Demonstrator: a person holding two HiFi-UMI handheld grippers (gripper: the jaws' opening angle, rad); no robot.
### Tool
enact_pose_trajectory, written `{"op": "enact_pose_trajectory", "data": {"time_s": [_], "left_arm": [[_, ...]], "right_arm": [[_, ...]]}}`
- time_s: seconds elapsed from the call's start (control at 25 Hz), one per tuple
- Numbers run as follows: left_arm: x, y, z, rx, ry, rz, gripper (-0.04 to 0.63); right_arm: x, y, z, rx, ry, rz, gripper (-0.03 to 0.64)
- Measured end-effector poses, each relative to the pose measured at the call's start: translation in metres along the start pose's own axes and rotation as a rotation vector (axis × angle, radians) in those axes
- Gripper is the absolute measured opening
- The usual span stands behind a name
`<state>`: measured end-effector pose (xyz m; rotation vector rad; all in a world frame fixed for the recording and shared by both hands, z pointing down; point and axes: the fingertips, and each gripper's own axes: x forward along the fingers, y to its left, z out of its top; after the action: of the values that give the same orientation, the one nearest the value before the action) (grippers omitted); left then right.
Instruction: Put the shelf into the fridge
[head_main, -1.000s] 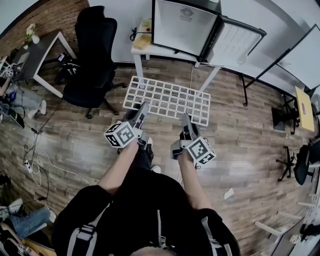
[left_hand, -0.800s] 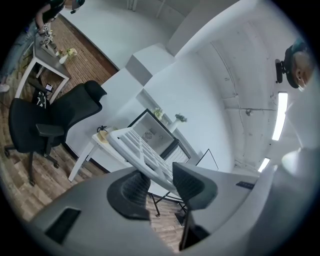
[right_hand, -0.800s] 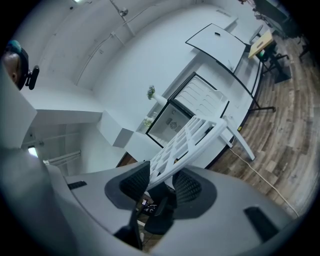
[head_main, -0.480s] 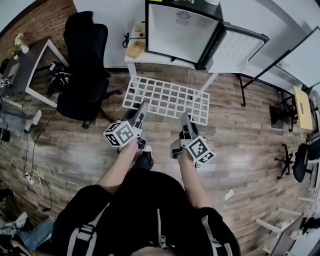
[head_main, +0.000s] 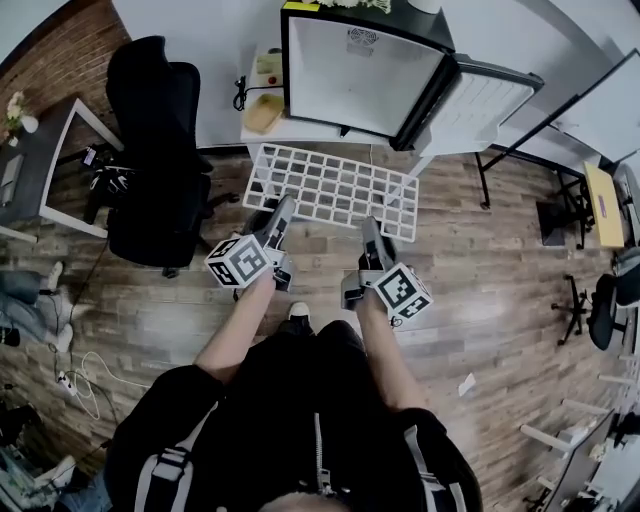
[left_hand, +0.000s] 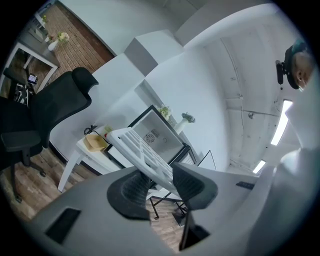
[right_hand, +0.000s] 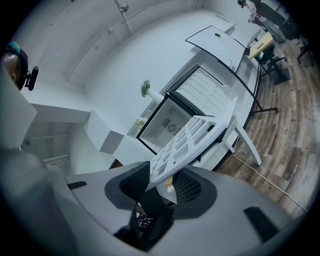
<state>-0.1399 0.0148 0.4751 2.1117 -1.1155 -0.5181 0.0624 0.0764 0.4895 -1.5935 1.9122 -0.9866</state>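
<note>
shelf (head_main: 333, 191), flat white grid (rows of square openings)

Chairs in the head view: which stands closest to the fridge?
The high-backed black chair beside the white table; the other chair sits at the far right edge.

Wood-plank floor (head_main: 500, 290) underfoot, brick wall (head_main: 60, 55) in the left corner, white wall (head_main: 190, 40) ahead, black office chair (head_main: 150, 140) beside a dark desk (head_main: 40, 150), cable (head_main: 90, 365) trailing.
</note>
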Motion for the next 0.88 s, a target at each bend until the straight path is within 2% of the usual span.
{"op": "enact_pose_trajectory", "data": {"time_s": [0.36,0.88], "left_arm": [[0.043,0.021,0.016,-0.010,0.016,-0.017,0.150],[0.116,0.051,0.029,-0.005,0.048,0.000,0.151]], "right_arm": [[0.044,-0.007,0.009,0.004,-0.011,-0.019,0.150],[0.118,-0.028,0.034,0.014,0.005,-0.021,0.147]]}}
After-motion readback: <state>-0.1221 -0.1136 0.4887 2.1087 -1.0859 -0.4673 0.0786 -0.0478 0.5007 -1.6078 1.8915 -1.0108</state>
